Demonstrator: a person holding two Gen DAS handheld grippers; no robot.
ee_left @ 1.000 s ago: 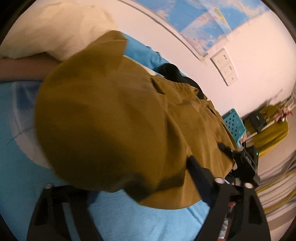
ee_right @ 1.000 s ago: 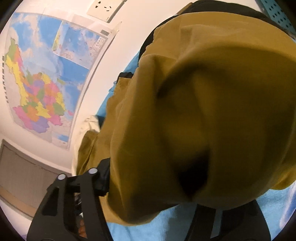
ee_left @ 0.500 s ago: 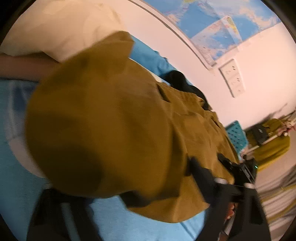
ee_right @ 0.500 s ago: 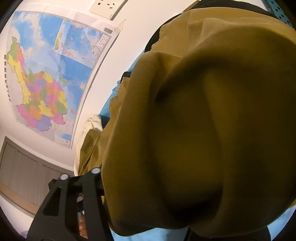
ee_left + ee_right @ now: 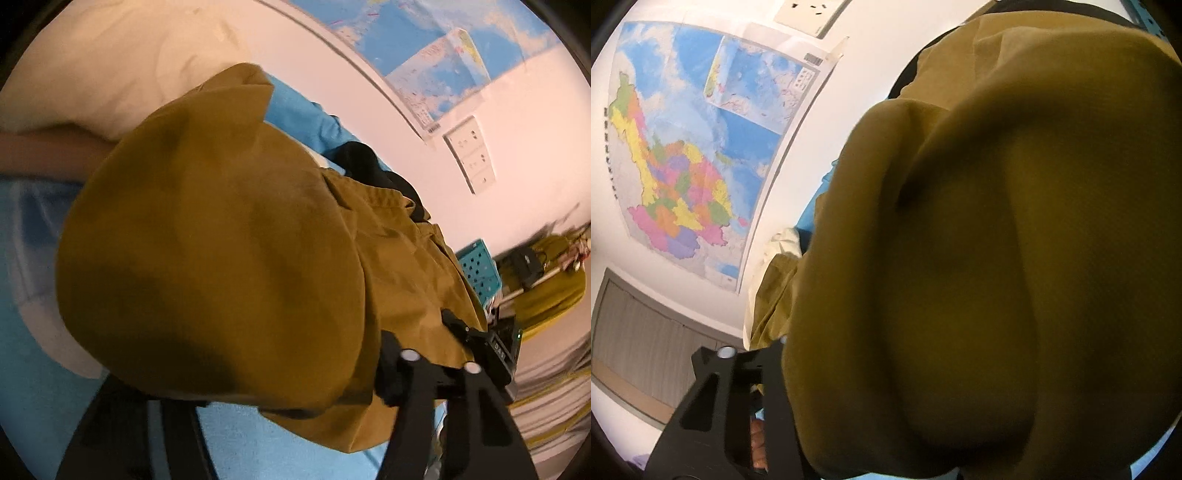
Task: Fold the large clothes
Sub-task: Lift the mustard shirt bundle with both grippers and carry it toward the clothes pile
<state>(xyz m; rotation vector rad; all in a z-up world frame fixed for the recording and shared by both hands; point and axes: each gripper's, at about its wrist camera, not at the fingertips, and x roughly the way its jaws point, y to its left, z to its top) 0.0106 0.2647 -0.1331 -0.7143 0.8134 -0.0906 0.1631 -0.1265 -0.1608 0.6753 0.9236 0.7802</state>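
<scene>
Blue bedding [image 5: 258, 439] lies under an ochre garment [image 5: 221, 266] hiding both grippers' tips; grip unclear.

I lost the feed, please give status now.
Both grippers' jaws hidden under mustard garment, grip unconfirmed. Garment draped over both, above blue bed sheet. Black clothing behind.

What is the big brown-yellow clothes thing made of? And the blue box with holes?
The mustard garment looks like soft woven cloth, perhaps cotton: matte, with seams and a stitched pocket, and it drapes in rounded folds. The teal basket looks like hard plastic: smooth, with even rows of punched holes.
</scene>
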